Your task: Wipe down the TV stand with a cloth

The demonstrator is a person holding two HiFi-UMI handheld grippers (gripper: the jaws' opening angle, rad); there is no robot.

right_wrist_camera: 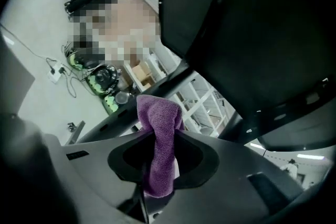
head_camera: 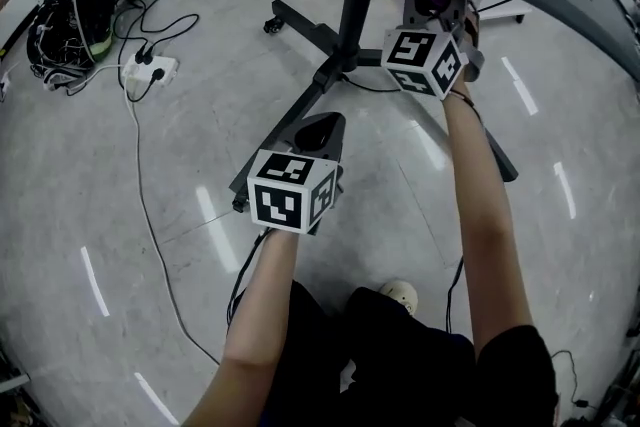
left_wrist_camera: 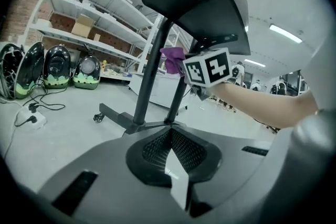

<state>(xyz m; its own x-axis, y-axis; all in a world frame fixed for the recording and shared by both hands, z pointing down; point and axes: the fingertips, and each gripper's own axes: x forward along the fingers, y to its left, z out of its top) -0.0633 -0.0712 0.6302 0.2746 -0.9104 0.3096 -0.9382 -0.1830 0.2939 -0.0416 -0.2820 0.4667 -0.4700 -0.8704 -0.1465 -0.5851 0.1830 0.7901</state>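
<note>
Purple microfibre cloth is pinched between the jaws of our right gripper, its free end bunched above them. It is raised beside the black metal upright of the TV stand, just under the dark screen panel; whether it touches the upright we cannot tell. Our left gripper sits lower and nearer us, its jaws pressed together on nothing.

We judge the wiping is at the upright. To do it well we should press the bunched end flat against the tube, draw it down in long overlapping strokes and reach round the back. The grip should be firm so the cloth cannot slip out. The wheeled legs would want the same.

As for containers, a brown cardboard box stands on the white shelving. Dark domed cases with green trim sit on the floor. What any of them holds we cannot see.
</note>
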